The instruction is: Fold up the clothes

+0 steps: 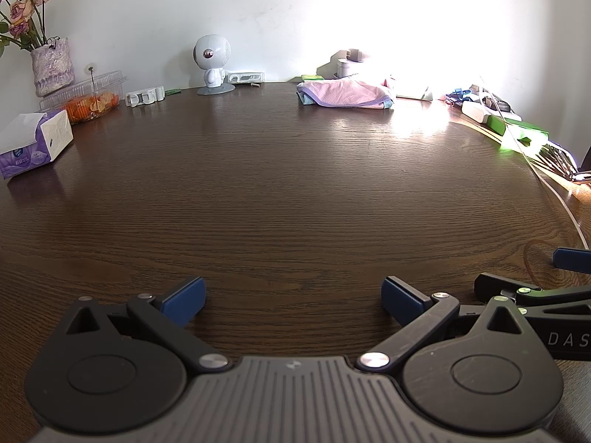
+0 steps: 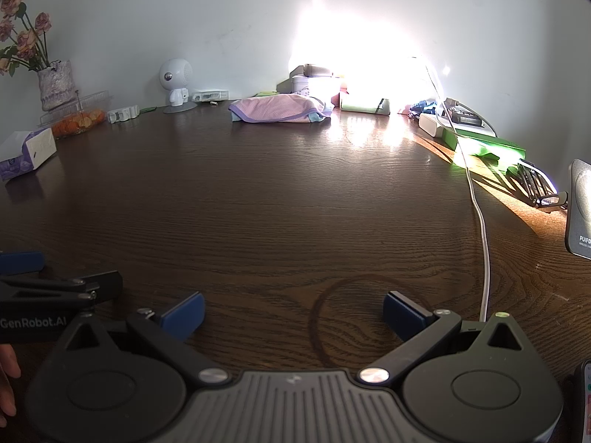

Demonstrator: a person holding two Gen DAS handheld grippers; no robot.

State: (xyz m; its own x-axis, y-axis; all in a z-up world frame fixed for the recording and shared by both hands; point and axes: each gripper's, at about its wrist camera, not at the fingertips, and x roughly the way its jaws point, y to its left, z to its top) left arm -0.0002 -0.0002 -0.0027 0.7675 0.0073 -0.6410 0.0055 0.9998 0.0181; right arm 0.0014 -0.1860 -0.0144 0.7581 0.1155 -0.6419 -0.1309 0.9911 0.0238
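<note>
Nearest the lens: left gripper (image 1: 293, 297), jaws spread wide, blue pads (image 1: 184, 301) apart over bare dark wood table (image 1: 277, 192), nothing between them. Same for right gripper (image 2: 293, 312): jaws wide apart, empty, hovering above a ring mark (image 2: 354, 317) in the grain. Side by side, each cut off at the other view's edge. Folded clothes (image 1: 345, 94), pink with purple trim, well apart from both tools, at 12 o'clock by the wall, just right of a white robot figurine (image 1: 212, 64). Washed out by glare: items at 1 o'clock, hard to make out. White cable (image 2: 480, 229) trailing at 2 o'clock. Tissue box (image 1: 35, 142) at 10 o'clock; flower vase (image 1: 51, 64) partly cropped. Fingertips (image 2: 7, 387) barely visible at 8 o'clock in the right wrist view.
</note>
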